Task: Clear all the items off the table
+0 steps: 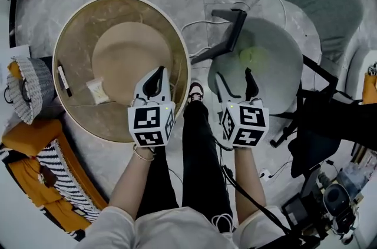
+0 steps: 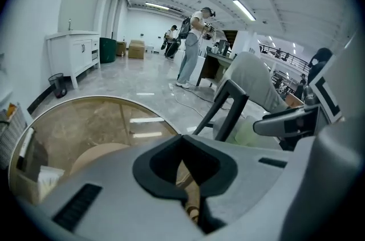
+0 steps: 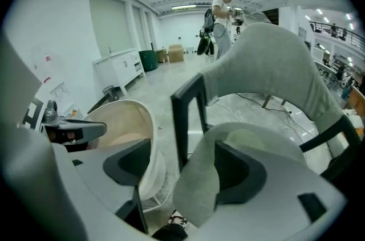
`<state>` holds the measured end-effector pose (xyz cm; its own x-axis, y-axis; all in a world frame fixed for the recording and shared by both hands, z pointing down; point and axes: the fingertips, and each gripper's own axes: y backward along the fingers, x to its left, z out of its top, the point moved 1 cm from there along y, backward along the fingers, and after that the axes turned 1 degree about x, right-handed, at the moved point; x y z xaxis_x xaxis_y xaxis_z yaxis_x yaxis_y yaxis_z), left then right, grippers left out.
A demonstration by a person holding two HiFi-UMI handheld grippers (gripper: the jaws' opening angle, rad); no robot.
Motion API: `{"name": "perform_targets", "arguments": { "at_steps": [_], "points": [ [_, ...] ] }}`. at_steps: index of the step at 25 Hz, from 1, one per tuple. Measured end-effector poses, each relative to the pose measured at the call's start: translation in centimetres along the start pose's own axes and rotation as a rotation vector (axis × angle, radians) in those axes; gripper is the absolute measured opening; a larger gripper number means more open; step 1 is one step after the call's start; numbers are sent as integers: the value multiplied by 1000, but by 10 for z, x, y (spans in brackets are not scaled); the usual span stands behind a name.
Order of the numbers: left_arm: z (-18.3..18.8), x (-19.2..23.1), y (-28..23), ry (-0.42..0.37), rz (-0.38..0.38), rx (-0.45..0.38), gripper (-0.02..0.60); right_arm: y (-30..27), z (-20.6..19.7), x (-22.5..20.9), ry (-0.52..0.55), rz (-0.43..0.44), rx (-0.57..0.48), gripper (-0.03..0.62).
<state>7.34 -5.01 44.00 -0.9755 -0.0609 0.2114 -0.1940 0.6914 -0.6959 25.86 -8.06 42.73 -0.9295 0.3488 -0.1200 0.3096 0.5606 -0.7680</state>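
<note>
A round glass table (image 1: 76, 24) on a tan base carries a black pen (image 1: 63, 80) and a small pale packet (image 1: 97, 90) at its left side. My left gripper (image 1: 154, 80) hovers over the table's right part, shut with nothing between its jaws. In the left gripper view the left gripper (image 2: 183, 148) points over the table (image 2: 74, 126). My right gripper (image 1: 234, 84) stands open above the seat of a grey chair (image 1: 277, 47), where a yellow-green item (image 1: 254, 56) lies. The right gripper (image 3: 182, 168) has the seat's edge showing between its jaws.
A woven basket (image 1: 26, 89) and orange and striped cushions (image 1: 47, 183) lie left of the table. Black bags (image 1: 330, 118) and camera gear (image 1: 333, 201) crowd the right. The person's legs (image 1: 197, 153) stand between table and chair. People (image 2: 191, 46) stand far off.
</note>
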Motion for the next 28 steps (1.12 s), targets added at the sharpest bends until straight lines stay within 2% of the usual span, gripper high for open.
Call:
{"name": "perform_targets", "arguments": {
  "at_steps": [7,12,13,15,19,22,28],
  "points": [
    [-21,80,56,64,91,-7,8,-19,4,144,120,193,35,368],
    [-45,142,95,102,177,-5,8,-28,-1,220,188,282,53,364],
    [-49,152,102,116,192,-10,8,-28,-1,229,203,278,50,339],
    [-57,169,115,151,222,-20,8,-30,-1,243,239,245,38,168],
    [-72,189,136,230,263,-39,8,-26,-3,269,288,248,36,72],
    [-82,201,148,280,283,-48,8,-23,-6,290,316,276,43,28],
    [-96,223,165,308,306,-59,8,-22,-25,324,355,307,77,25]
  ]
}}
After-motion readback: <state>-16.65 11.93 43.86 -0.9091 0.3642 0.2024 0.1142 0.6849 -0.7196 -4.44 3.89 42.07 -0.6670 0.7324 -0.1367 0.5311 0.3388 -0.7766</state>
